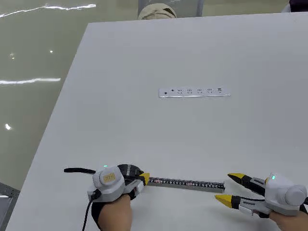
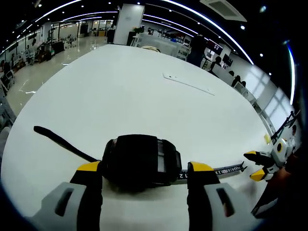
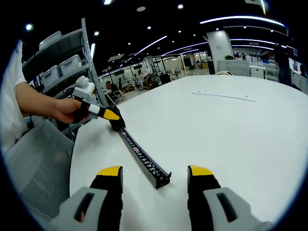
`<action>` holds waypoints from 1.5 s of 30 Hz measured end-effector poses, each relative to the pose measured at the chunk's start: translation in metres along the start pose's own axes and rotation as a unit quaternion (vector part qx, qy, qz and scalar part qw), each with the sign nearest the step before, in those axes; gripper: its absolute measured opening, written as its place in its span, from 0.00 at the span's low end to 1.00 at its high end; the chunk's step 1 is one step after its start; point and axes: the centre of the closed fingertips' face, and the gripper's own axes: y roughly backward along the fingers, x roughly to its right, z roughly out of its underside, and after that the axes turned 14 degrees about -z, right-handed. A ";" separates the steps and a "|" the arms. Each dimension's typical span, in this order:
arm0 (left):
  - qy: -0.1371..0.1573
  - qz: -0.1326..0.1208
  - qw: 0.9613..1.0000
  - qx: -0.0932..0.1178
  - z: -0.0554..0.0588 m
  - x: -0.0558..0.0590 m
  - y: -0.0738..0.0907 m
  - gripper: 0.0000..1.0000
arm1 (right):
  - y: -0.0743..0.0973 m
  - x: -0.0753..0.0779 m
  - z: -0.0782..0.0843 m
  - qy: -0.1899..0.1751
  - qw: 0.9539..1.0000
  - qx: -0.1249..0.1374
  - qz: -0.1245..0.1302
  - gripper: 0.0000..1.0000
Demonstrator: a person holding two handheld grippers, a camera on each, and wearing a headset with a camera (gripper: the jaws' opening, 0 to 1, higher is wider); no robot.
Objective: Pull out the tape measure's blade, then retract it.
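While the left gripper (image 2: 144, 167) pinches the black tape measure case (image 1: 129, 172), its blade (image 1: 185, 183) lies extended, tip between the spread jaws of the right gripper (image 1: 224, 186).

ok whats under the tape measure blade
Just the bare white table; the blade lies on it. Its inner end is hidden in the black case, clamped by the left gripper.

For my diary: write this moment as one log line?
left gripper: shut on tape measure | blade: out, flat on table | right gripper: open at blade tip
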 end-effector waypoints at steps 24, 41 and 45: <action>0.003 -0.029 1.000 0.000 0.001 -0.001 -0.005 0.70 | -0.008 0.003 0.013 0.008 0.999 -0.022 -0.023 0.46; 0.001 -0.042 0.999 -0.003 0.002 -0.004 -0.009 0.68 | -0.009 0.007 0.010 0.011 1.000 -0.014 -0.023 0.43; 0.000 -0.043 0.999 -0.002 0.003 -0.004 -0.009 0.68 | -0.008 0.007 0.012 0.011 1.000 -0.015 -0.025 0.42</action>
